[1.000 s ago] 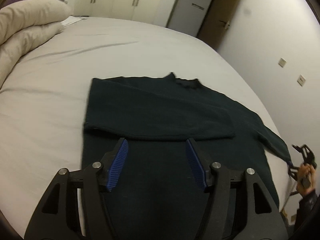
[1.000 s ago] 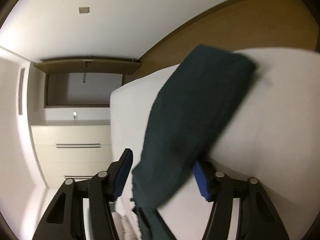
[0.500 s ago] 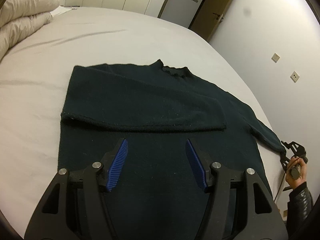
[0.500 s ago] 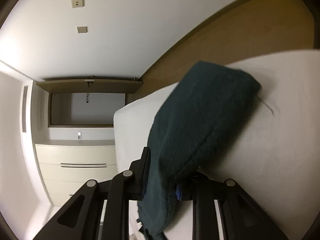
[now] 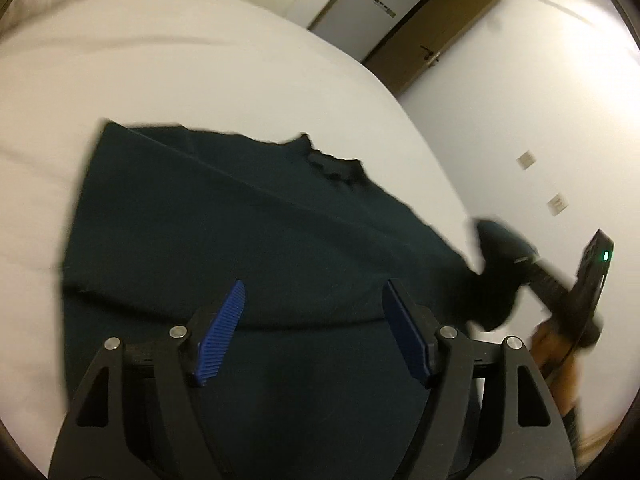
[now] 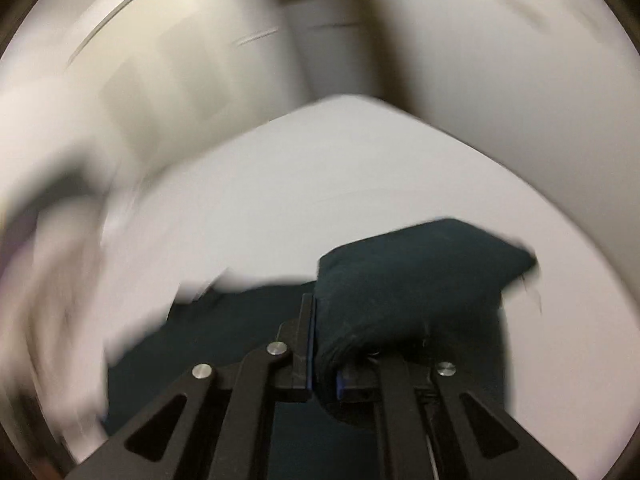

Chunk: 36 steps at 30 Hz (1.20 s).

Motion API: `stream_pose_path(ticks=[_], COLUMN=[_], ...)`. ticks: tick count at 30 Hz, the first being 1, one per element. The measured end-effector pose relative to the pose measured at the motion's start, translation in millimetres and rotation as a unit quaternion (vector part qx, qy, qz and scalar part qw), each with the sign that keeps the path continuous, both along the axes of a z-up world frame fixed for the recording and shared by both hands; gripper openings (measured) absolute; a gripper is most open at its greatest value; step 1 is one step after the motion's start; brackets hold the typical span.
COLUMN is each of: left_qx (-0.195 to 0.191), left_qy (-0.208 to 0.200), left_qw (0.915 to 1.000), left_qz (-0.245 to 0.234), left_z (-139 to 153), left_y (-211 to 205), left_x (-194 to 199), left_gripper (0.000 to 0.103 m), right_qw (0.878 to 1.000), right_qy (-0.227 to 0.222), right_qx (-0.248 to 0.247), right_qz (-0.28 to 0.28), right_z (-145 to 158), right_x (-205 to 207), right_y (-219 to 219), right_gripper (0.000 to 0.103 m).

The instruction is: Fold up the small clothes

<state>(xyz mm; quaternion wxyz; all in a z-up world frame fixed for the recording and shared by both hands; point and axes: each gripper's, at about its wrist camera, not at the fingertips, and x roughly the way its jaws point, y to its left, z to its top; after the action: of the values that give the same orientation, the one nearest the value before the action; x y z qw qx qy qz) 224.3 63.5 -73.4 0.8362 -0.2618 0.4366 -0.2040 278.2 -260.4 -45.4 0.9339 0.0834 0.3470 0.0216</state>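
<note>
Left wrist view: a dark green sweater [image 5: 256, 248] lies flat on a white bed [image 5: 200, 80], soft and limp, best gripped at cuffs or hems. The left hand-held gripper [image 5: 314, 332] hovers over it, wide open and empty. Pale walls and a door lie beyond. Right wrist view: the right hand-held gripper [image 6: 324, 350] is clamped on the sweater's sleeve [image 6: 412, 276], lifted above the bed; the room is blurred.

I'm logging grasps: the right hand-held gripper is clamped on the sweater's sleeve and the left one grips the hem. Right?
Only partly. The right hand-held gripper does clamp the sleeve, but the left wrist view shows the left hand-held gripper open above the sweater, gripping nothing.
</note>
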Motion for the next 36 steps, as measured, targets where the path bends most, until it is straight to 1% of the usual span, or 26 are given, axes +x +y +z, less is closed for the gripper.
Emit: stream_pose_path(ticks=[1, 2, 3, 4, 5, 8, 10, 12, 16, 18, 20, 22, 23, 24, 25, 26, 27, 29, 30, 31, 33, 35, 36], left_qx=[-0.011, -0.03, -0.054, -0.085, -0.103, -0.109, -0.138, -0.167, -0.19, -0.197, -0.196, -0.186, -0.18, -0.18, -0.184, -0.185, -0.181, -0.175, -0.177, -0.178, -0.181, -0.172, -0.165], left_qy=[0.007, 0.022, 0.036, 0.053, 0.068, 0.083, 0.103, 0.117, 0.136, 0.14, 0.142, 0.143, 0.144, 0.148, 0.154, 0.159, 0.161, 0.159, 0.158, 0.157, 0.147, 0.127, 0.118], left_qw=[0.9999, 0.9992, 0.9977, 0.9945, 0.9918, 0.9897, 0.984, 0.9781, 0.9716, 0.9699, 0.9699, 0.9714, 0.9721, 0.9716, 0.9697, 0.9688, 0.9693, 0.9709, 0.9709, 0.9709, 0.9722, 0.9769, 0.9791], left_qz=[-0.004, -0.013, -0.021, -0.029, -0.034, -0.042, -0.044, -0.042, -0.036, -0.03, -0.031, -0.04, -0.042, -0.043, -0.046, -0.046, -0.043, -0.037, -0.033, -0.029, -0.018, -0.007, -0.003], left_z=[-2, -8, -14, -21, -28, -40, -51, -59, -69, -69, -70, -69, -68, -67, -69, -71, -74, -78, -79, -80, -77, -65, -59], left_y=[-2, -5, -7, -10, -13, -24, -29, -29, -28, -30, -35, -45, -49, -49, -50, -52, -53, -54, -52, -49, -44, -36, -34], left_x=[7, 16, 23, 31, 38, 53, 60, 65, 73, 74, 77, 81, 84, 80, 80, 81, 82, 82, 82, 81, 80, 79, 80], left_gripper=[0.071, 0.071, 0.071, 0.071, 0.071, 0.071, 0.071, 0.071, 0.071, 0.071, 0.071, 0.07, 0.062, 0.047, 0.039, 0.028, 0.022, 0.013, 0.01, 0.008, 0.007, 0.007, 0.006], right_qw=[0.999, 0.997, 0.996, 0.995, 0.993, 0.99, 0.987, 0.985, 0.988, 0.989, 0.988, 0.988, 0.988, 0.989, 0.989, 0.99, 0.99, 0.991, 0.992, 0.992, 0.994, 0.992, 0.989], right_qy=[0.001, 0.005, 0.013, 0.019, 0.023, 0.043, 0.051, 0.052, 0.061, 0.059, 0.059, 0.058, 0.059, 0.059, 0.059, 0.059, 0.061, 0.065, 0.068, 0.069, 0.068, 0.062, 0.062], right_qx=[-0.036, -0.058, -0.072, -0.084, -0.095, -0.107, -0.127, -0.134, -0.107, -0.103, -0.105, -0.1, -0.095, -0.087, -0.08, -0.073, -0.066, -0.048, -0.038, -0.026, 0.005, 0.071, 0.113], right_qz=[0.026, 0.04, 0.048, 0.054, 0.06, 0.076, 0.089, 0.095, 0.091, 0.092, 0.097, 0.102, 0.104, 0.106, 0.106, 0.106, 0.105, 0.104, 0.102, 0.098, 0.09, 0.079, 0.068], right_z=[-7, -15, -24, -35, -45, -62, -65, -72, -76, -77, -81, -80, -80, -80, -80, -80, -80, -78, -77, -74, -68, -61, -59], right_x=[5, 7, 12, 11, 3, 6, 10, 6, 4, 2, 1, -1, 0, 0, 0, 1, 1, 2, 1, -1, -9, -24, -32], right_y=[33, 56, 70, 84, 97, 112, 125, 125, 116, 117, 121, 120, 120, 119, 117, 115, 113, 109, 105, 102, 90, 67, 52], right_gripper=[0.008, 0.008, 0.008, 0.008, 0.008, 0.008, 0.009, 0.01, 0.01, 0.011, 0.014, 0.016, 0.018, 0.02, 0.021, 0.021, 0.021, 0.026, 0.035, 0.046, 0.057, 0.063, 0.066])
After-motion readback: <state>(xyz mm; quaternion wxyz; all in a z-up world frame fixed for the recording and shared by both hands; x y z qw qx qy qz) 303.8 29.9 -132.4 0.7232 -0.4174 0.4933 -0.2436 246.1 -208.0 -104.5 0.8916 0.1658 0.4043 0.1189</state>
